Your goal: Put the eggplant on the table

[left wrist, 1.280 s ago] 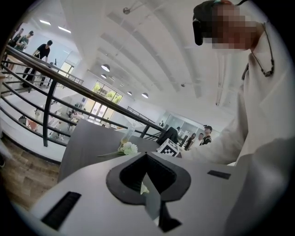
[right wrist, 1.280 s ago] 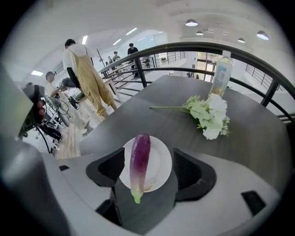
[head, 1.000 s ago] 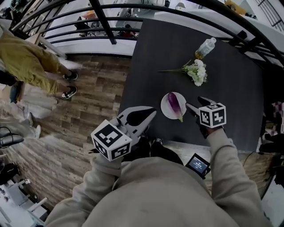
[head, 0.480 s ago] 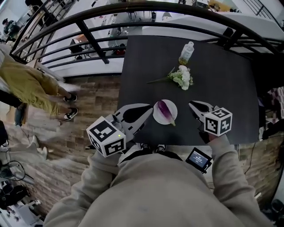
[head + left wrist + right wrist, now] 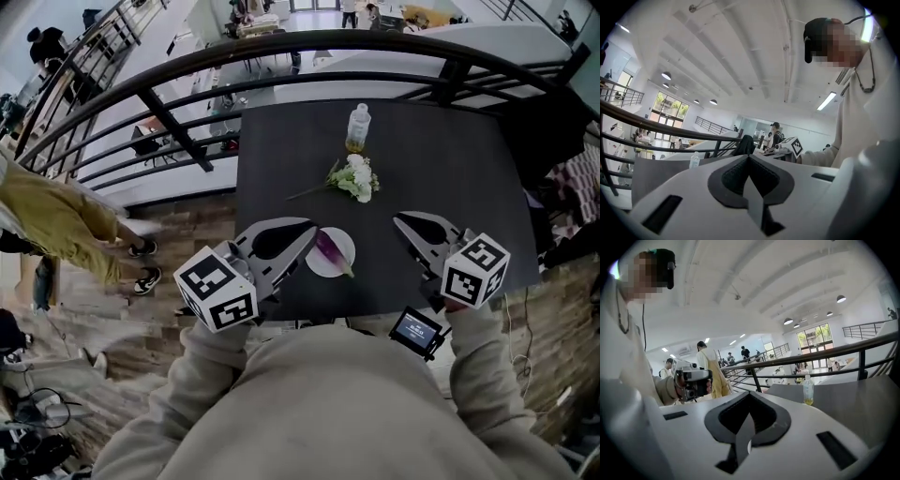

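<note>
Both tongs are up off the table (image 5: 450, 159) now, one on each side of the plate (image 5: 322, 269). The eggplant (image 5: 329, 249), purple and slim, lies on that white plate, close to the table's near edge and between the two tools. So it is on the plate, not on the bare tabletop.

Left tongs (image 5: 315, 232): clenched. The left gripper view shows the two dark pads meeting at a point with nothing caught between them. From the head view their tip overlaps the plate's left rim, but I can't tell whether they touch it.

Right tongs (image 5: 398, 219): they have just been closing, and the right gripper view shows the pads pressed together, empty. They sit clear to the right of the plate, apart from it.

Farther up the table lies a small bunch of white flowers (image 5: 354, 178) with its stem pointing left. Beyond that, near the far edge, stands a clear bottle (image 5: 357, 127) with yellowish liquid at the bottom.

A dark railing (image 5: 281, 58) curves round the far and left sides of the table. Off to the left, on the wood floor, a person in a yellow top (image 5: 52, 220) is visible. A small screen device (image 5: 415, 330) hangs near the person's right sleeve.
</note>
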### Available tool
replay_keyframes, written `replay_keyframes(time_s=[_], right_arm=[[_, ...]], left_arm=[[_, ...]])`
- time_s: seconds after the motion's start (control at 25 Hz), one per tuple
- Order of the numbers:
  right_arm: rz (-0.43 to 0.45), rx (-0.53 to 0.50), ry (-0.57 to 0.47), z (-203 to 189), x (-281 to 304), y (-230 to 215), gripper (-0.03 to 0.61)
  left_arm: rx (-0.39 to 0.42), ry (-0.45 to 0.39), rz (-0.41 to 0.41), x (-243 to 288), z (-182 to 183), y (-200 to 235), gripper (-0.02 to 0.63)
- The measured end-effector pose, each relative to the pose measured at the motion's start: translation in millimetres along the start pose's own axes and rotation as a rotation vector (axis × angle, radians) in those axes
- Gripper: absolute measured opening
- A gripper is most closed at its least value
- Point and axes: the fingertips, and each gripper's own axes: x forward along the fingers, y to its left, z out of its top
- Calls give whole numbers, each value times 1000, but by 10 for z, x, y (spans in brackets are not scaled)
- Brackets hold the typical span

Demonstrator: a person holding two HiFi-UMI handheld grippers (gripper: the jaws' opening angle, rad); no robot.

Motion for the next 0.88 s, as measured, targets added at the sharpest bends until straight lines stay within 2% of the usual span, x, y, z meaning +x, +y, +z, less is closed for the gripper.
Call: replay_keyframes(time_s=[0.2,0.52,0.88], right_arm=[[15,-14,-100,299,-285,209,15],[24,-13,-176,479,-485,430,15],[30,-1,-178,538,-424,519,15]], left_arm=[[38,-7,-40,94,143,-192,6],[73,-47,-57,74,295,-293,6],[64,-60,-79,100,321,-341,6]])
